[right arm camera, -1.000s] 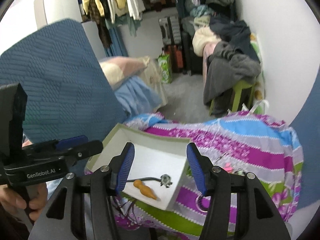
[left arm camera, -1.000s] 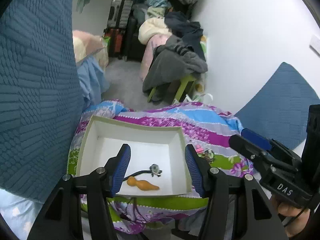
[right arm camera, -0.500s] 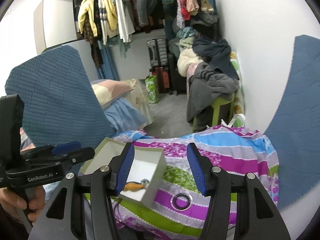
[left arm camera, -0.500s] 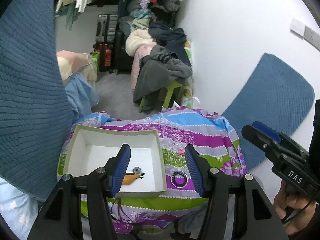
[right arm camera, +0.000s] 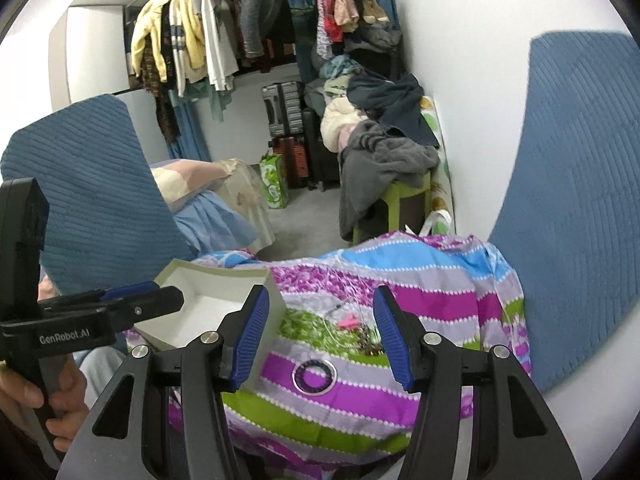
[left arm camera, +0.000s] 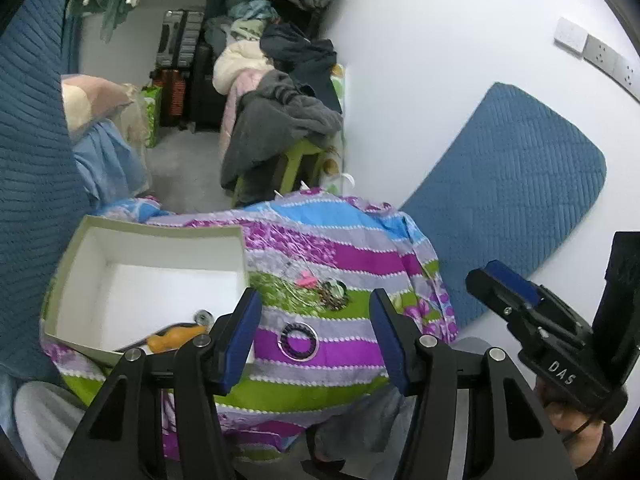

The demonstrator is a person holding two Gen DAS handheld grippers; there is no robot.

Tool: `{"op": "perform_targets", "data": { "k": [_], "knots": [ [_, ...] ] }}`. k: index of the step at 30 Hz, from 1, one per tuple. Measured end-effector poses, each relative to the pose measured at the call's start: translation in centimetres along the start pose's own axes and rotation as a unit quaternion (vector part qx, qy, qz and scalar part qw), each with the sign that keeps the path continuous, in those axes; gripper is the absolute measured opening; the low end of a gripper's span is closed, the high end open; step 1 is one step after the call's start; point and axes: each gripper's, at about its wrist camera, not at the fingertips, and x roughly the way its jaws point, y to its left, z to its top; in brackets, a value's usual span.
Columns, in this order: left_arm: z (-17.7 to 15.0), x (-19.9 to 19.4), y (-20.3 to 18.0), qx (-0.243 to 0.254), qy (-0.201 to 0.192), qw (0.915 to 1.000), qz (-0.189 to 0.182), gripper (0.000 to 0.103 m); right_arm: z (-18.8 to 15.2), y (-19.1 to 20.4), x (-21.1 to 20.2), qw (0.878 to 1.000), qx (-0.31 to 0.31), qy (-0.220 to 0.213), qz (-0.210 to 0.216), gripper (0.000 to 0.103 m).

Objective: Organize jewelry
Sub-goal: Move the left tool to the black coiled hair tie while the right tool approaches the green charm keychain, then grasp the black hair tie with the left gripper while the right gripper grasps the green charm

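A white open box (left arm camera: 156,280) sits on a striped, flowered cloth (left arm camera: 352,256); it also shows in the right wrist view (right arm camera: 208,304). Inside lie an orange gourd pendant on a dark cord (left arm camera: 176,336) and a small round charm (left arm camera: 202,317). A dark ring bracelet (left arm camera: 298,342) lies on the cloth right of the box, also in the right wrist view (right arm camera: 315,376). Behind it lies a heap of small jewelry with a pink piece (left arm camera: 320,292) (right arm camera: 360,332). My left gripper (left arm camera: 316,332) is open and empty above the bracelet. My right gripper (right arm camera: 320,336) is open and empty above it too.
Blue quilted cushions stand at the left (left arm camera: 28,168) and against the white wall at the right (left arm camera: 512,184). Beyond the cloth's far edge is grey floor, a green stool piled with clothes (left arm camera: 280,132), suitcases (right arm camera: 284,108) and hanging clothes.
Both grippers have pulled back and shifted right from over the box to over the bracelet. Both stay open and empty. The pendant still lies in the box.
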Motion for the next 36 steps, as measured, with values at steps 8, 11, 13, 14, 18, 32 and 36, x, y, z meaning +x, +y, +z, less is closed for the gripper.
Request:
{"op": "perform_targets", "data": {
  "k": [8,11,13,14,18,32,36],
  "knots": [
    [-2.0,3.3,-1.9,0.018,0.038,0.9990,-0.012,0.054,-2.7,-2.0,1.1,1.000,0.015,0.006,-0.007,0.040],
    [-3.1,5.4,-2.4,0.027,0.061,0.9976,-0.020,0.054,-3.8,-3.0,2.9,1.000,0.021,0.017,-0.006,0.032],
    [-3.8,6.8,-2.6,0.027,0.079,0.9963,-0.023,0.054,-4.6,-3.9,4.3,0.999,0.033,0.028,0.000,0.029],
    [-3.9,7.4,-2.6,0.026,0.084,0.9958,-0.024,0.053,-4.9,-4.3,4.9,0.999,0.040,0.035,0.004,0.028],
    [-4.8,9.8,-2.6,0.021,0.108,0.9936,-0.027,0.043,-5.5,-5.9,7.6,0.997,0.050,0.056,0.012,0.026],
    [-7.0,17.3,-1.8,0.026,0.171,0.9845,0.029,0.027,-6.4,-9.0,16.4,0.988,0.043,0.131,0.070,0.026],
    [-7.2,19.3,-1.2,0.021,0.176,0.9833,0.040,0.027,-6.4,-10.0,19.7,0.984,0.037,0.161,0.072,0.026]
  ]
}}
